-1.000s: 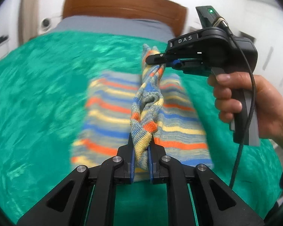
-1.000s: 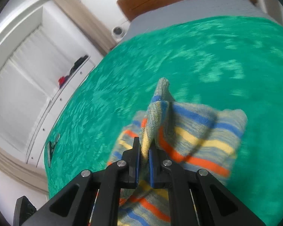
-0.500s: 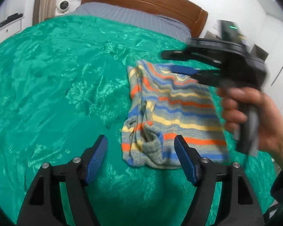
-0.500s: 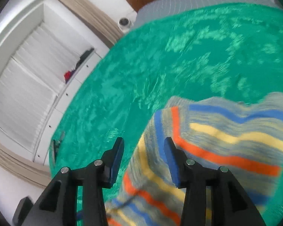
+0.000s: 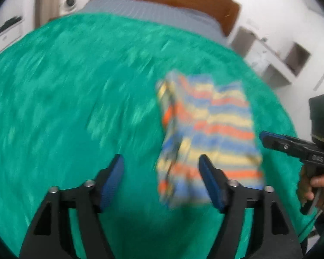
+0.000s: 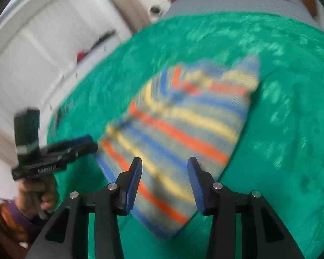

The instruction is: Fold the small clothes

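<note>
One striped garment (image 5: 207, 138) is lying on one bed (image 5: 75, 108) under a single green bedspread. Two grippers are showing, a left gripper (image 5: 161, 181) and a right gripper (image 6: 165, 181), each carrying two blue-padded fingers. One wooden headboard (image 5: 166, 2) is standing behind.

Bright, even indoor light in both views, with no hard glare. Heavy motion smear over the green bedspread (image 5: 75, 108) and the striped garment (image 5: 207, 133), its stripes running together. Soft shadow on the cover beneath the near fingers (image 6: 134, 181), sharper than all else. Strong fisheye bending and black vignette at the corners; washed-out white walls at the rim.
</note>
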Action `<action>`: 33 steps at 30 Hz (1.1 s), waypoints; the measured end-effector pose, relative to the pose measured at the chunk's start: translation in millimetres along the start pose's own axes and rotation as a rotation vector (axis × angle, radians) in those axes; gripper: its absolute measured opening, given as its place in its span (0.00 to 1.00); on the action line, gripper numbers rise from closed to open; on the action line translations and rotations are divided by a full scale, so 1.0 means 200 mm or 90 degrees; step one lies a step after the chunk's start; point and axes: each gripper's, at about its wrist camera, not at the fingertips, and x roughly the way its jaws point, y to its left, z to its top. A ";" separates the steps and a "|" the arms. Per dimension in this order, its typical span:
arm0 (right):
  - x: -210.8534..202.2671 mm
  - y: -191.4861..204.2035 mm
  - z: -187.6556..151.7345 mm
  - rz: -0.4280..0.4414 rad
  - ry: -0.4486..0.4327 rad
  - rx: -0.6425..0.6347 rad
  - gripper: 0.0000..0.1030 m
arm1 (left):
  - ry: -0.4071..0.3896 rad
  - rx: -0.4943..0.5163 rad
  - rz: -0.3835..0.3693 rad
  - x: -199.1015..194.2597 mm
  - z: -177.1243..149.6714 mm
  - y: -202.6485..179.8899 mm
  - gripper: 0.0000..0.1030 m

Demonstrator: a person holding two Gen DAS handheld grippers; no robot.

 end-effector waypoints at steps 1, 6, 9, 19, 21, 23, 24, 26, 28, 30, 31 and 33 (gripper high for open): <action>-0.01 -0.01 0.04 -0.012 -0.011 -0.005 0.43 | 0.013 0.016 -0.025 0.05 0.10 -0.02 0.78; 0.03 -0.08 0.20 -0.050 -0.023 -0.003 0.43 | 0.093 0.035 -0.023 0.43 0.39 -0.06 0.75; 0.10 -0.10 0.22 -0.035 -0.015 0.006 0.43 | 0.112 0.030 -0.006 0.60 0.39 -0.04 0.13; 0.26 -0.13 0.13 -0.122 -0.006 0.010 0.43 | 0.067 -0.068 0.022 0.47 0.30 0.18 0.17; 0.17 -0.05 0.12 -0.121 -0.025 -0.018 0.43 | 0.041 -0.054 0.009 0.35 0.26 0.17 0.60; 0.09 0.03 0.07 -0.119 -0.033 -0.043 0.44 | 0.015 -0.032 -0.010 0.22 0.20 0.15 0.75; 0.06 0.07 0.05 -0.113 -0.034 -0.048 0.44 | 0.016 -0.013 -0.022 0.18 0.16 0.12 0.75; 0.02 0.13 -0.03 -0.097 -0.032 -0.058 0.46 | 0.033 0.014 -0.017 0.18 0.10 0.07 0.75; 0.03 0.20 -0.12 -0.090 -0.019 -0.069 0.49 | 0.062 0.033 0.011 0.21 0.01 0.05 0.66; 0.07 0.24 -0.24 -0.105 0.010 -0.081 0.50 | 0.097 0.029 0.031 0.26 -0.08 0.07 0.57; 0.09 0.24 -0.28 -0.115 0.026 -0.081 0.50 | 0.087 0.019 0.026 0.24 -0.12 0.09 0.57; 0.11 0.24 -0.37 -0.139 0.042 -0.076 0.50 | 0.082 0.013 0.031 0.19 -0.14 0.12 0.57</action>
